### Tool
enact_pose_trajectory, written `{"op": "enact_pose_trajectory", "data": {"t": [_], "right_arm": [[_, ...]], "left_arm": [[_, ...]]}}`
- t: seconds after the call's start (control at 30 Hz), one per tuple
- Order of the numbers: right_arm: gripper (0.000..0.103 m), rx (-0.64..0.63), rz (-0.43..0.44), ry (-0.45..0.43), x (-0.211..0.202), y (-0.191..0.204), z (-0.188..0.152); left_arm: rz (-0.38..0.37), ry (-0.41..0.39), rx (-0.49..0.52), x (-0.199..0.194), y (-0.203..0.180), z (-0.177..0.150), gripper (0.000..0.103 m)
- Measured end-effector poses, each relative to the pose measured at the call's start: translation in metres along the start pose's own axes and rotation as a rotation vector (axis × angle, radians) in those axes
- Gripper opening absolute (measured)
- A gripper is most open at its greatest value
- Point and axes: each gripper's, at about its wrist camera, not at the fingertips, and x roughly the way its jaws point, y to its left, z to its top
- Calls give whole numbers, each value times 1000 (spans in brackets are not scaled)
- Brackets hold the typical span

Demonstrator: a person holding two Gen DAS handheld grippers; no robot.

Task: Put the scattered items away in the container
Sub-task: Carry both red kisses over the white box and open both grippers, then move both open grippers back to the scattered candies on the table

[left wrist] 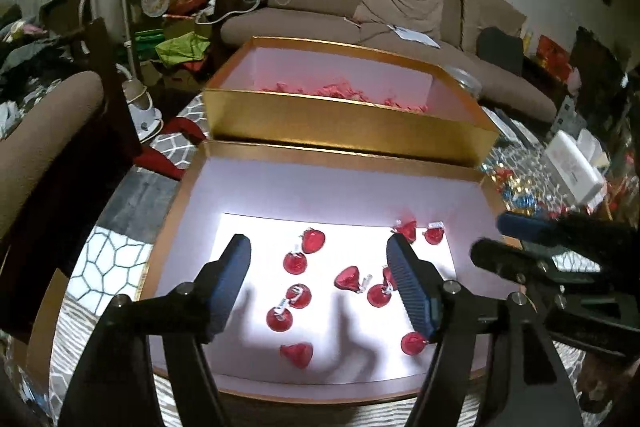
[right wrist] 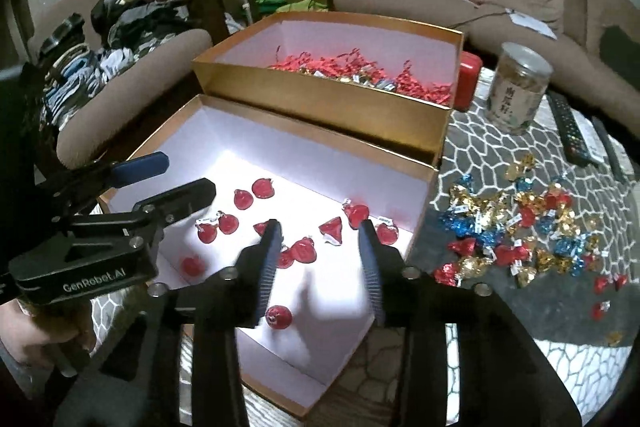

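Note:
A shallow gold box with a white floor point(left wrist: 280, 195) point(right wrist: 224, 139) lies in front of me with several red foil candies point(left wrist: 312, 241) point(right wrist: 278, 317) scattered in it. My left gripper point(left wrist: 318, 247) point(right wrist: 186, 173) hangs open over those candies, with nothing held between its fingers. Over the same box's right part my right gripper point(right wrist: 320, 229) point(left wrist: 490, 237) is also open and holds nothing. A loose heap of red, blue and gold candies point(right wrist: 520, 227) lies on the patterned table to the right of the box.
Behind stands a deeper gold box point(left wrist: 340, 123) point(right wrist: 320, 99) filled with red shredded paper. A clear jar point(right wrist: 518, 87), a red tin point(right wrist: 468, 83) and a remote point(right wrist: 570, 131) sit at the back right. A hand point(right wrist: 40, 339) holds the left gripper.

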Motion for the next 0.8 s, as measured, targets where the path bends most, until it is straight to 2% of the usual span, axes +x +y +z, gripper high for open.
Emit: {"op": "enact_pose_trajectory", "data": {"t": [0.07, 0.1, 0.27, 0.43, 0.57, 0.8], "right_arm": [[52, 1, -13, -10, -5, 0, -1], [53, 0, -17, -14, -7, 1, -2], [53, 15, -22, -14, -15, 1, -6], [53, 20, -33, -17, -26, -3, -13], [53, 42, -46, -22, -38, -11, -20], [54, 91, -72, -27, -54, -33, -35]], "left_arm": [[-2, -11, -19, -3, 4, 2, 71], [-1, -15, -25, -4, 5, 2, 71], [-5, -14, -26, -5, 2, 1, 71], [33, -48, 36, -11, -13, 2, 71], [24, -76, 42, -16, -22, 3, 71], [59, -96, 71, -18, -33, 0, 71]]}}
